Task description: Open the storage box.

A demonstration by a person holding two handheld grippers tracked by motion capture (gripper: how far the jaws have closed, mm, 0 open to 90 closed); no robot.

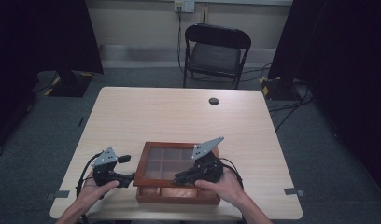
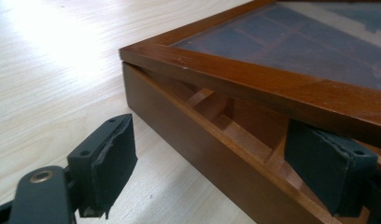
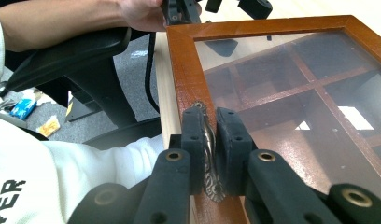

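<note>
We started at the left. The left gripper (image 1: 115, 172) sat on the table (image 1: 156, 112) just beside the left wall of the box (image 1: 177, 192), its jaws spread wide. In its own view one pad (image 2: 109, 163) rested over bare table outside the box, and the other pad (image 2: 326, 165) lay at the box's edge, close under the raised lid (image 2: 272, 79). We could not tell from that angle whether this far pad touched the wood or merely hung near it.

The box lay directly ahead of the left gripper, with its long side running across the person's front. The lid was hinged at the far side and tilted up at the near edge, so a gap opened toward the person.

Moving right, the right gripper (image 1: 194, 173) was over the lid's near rail, with the right hand (image 1: 223, 186) behind it. Its jaws were pressed together on the small metal clasp (image 3: 208, 154) fixed to the lid frame. That clasp was the point any further lift would turn on, and the right gripper was plainly the one holding it; we judged the left to be placed to steady the base.

The high view gave us the layout: both grippers were at the near half of the box, with the box between them. It could not show the grip. The right gripper view showed the clasp pinched and the empty compartments through the glass (image 3: 291, 84). The left gripper view alone showed the gap under the lid and the dividers (image 2: 235, 128) inside.
</note>
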